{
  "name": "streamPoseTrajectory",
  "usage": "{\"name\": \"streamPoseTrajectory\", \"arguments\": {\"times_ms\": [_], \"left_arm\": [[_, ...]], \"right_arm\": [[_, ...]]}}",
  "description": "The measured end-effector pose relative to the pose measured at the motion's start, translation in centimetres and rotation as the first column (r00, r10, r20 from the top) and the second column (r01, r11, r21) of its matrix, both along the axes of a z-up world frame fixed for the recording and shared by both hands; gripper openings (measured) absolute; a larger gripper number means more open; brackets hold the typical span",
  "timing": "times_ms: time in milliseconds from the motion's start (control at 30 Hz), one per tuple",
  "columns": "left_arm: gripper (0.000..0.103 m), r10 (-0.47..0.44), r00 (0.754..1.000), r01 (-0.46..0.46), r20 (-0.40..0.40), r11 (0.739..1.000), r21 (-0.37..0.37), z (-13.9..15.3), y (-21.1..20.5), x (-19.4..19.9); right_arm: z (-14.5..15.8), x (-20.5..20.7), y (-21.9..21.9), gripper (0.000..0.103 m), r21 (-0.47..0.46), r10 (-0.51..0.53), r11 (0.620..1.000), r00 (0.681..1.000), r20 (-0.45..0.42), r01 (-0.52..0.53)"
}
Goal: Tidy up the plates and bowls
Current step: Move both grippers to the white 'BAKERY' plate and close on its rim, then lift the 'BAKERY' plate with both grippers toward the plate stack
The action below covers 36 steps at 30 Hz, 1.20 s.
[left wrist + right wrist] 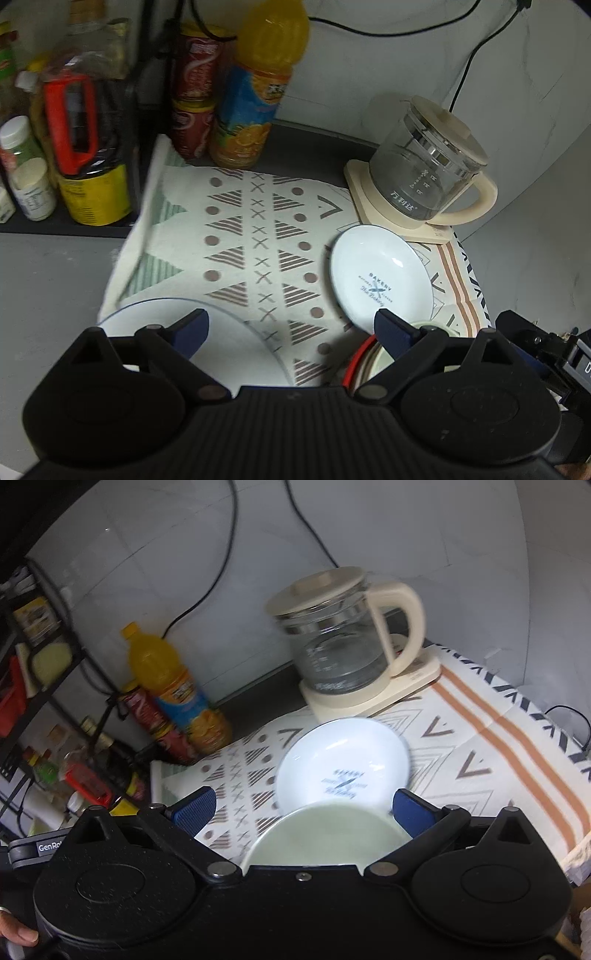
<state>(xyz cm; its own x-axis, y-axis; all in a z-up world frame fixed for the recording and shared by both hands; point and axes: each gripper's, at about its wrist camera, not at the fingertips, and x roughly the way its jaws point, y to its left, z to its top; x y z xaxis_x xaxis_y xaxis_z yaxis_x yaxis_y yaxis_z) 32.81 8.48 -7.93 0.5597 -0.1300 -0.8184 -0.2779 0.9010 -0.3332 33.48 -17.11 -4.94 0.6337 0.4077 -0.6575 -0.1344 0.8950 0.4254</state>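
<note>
Table cloth holds my plate [380, 275] at 2 o'clock: glazed, slippery, breakable; pinch rim. Left gripper [291, 328] and right gripper [303, 808] both spread, empty.

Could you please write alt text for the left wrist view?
The open left gripper hovers over a patterned cloth, between a large white plate and a small white printed dish. A glass kettle stands behind.

— What sort of place is this?
— A home kitchen: a glass kettle [428, 166] at upper right, a juice bottle [255, 85] and sauce bottles [85, 140] on a rack at upper left, a patterned cloth [240, 240] over the desk.
</note>
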Motion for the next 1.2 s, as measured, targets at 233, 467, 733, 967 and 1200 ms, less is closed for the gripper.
{"name": "streamPoseTrajectory", "arguments": {"times_ms": [233,467,733,967,1200], "left_arm": [[0.095,-0.021,0.999,0.020,-0.042,1.000,-0.004,-1.9,-2.8,3.6],[0.094,0.003,0.996,-0.004,-0.084,1.000,-0.011,-4.4,-4.2,7.2],[0.078,0.046,0.991,-0.048,-0.128,0.999,-0.012,-7.3,-4.7,9.9],[0.051,0.029,0.985,-0.041,-0.170,0.997,-0.071,-9.5,-4.8,11.3],[0.035,0.019,0.980,-0.041,-0.197,0.993,-0.109,-11.1,-5.2,12.3]], "right_arm": [[-2.3,3.5,-3.1,0.103,-0.002,-0.022,1.000,0.996,-0.089,0.022],[-5.0,6.7,-6.0,0.102,0.006,-0.011,1.000,0.984,-0.180,0.012],[-9.4,10.3,-6.7,0.077,0.039,0.048,0.998,0.953,-0.299,-0.038],[-12.3,12.4,-6.0,0.048,0.065,0.105,0.994,0.926,-0.362,-0.088],[-13.6,13.6,-5.2,0.037,0.087,0.165,0.986,0.914,-0.372,-0.143]]}}
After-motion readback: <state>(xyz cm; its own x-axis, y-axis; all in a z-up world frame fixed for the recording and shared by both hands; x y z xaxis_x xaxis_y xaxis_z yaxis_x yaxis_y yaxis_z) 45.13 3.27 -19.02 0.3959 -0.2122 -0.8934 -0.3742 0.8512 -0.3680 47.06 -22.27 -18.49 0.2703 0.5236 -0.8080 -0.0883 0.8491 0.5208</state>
